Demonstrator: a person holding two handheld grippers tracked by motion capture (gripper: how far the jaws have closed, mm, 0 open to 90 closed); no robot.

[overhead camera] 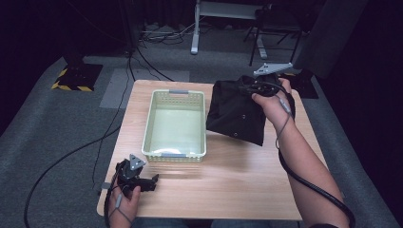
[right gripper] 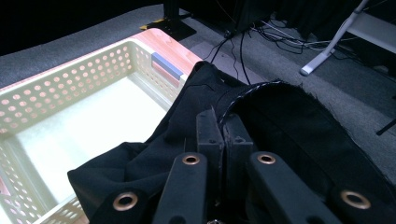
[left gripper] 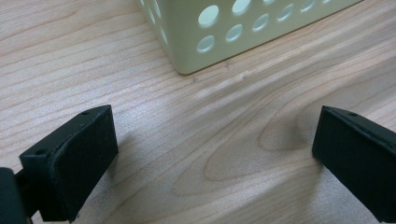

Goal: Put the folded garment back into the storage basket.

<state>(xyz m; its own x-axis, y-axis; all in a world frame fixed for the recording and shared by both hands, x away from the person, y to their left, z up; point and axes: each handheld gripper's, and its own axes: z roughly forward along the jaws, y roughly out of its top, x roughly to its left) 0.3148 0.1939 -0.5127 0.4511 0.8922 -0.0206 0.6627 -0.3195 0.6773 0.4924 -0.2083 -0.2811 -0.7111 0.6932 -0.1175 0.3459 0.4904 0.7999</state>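
A: Which step does the person seem to be on?

B: The carry, by the look of it. The right claw [overhead camera: 256, 87] is clamped on the black cloth [overhead camera: 236, 114], its jaws pressed together over a hemmed edge, and the cloth hangs lifted off the surface [overhead camera: 247, 185], just right of the basket [overhead camera: 175, 155].

A: And the basket?

B: Pale, perforated, nothing inside (a blue-grey tab at each short end). In the right claw's view the cloth [right gripper: 154, 154] already overlaps the basket's near corner [right gripper: 56, 81].

A: So what does the next move call for?

B: Probably a shift left until the bundle is over the middle, then lowering before the jaws part. The cloth is wide and floppy, so it could drape over the rim.

A: The left claw [overhead camera: 151, 183]?

B: Resting low at the near left corner, jaws well apart, holding nothing; its own view looks across bare wood [left gripper: 201, 140] to a basket corner [left gripper: 196, 56].

A: The room?

B: Dark. Light-grained wood on top, grey carpet [overhead camera: 57, 123] with trailing cables [overhead camera: 111, 126], a hazard-striped base [overhead camera: 71, 86] far left, white stand legs [overhead camera: 196, 28] behind.
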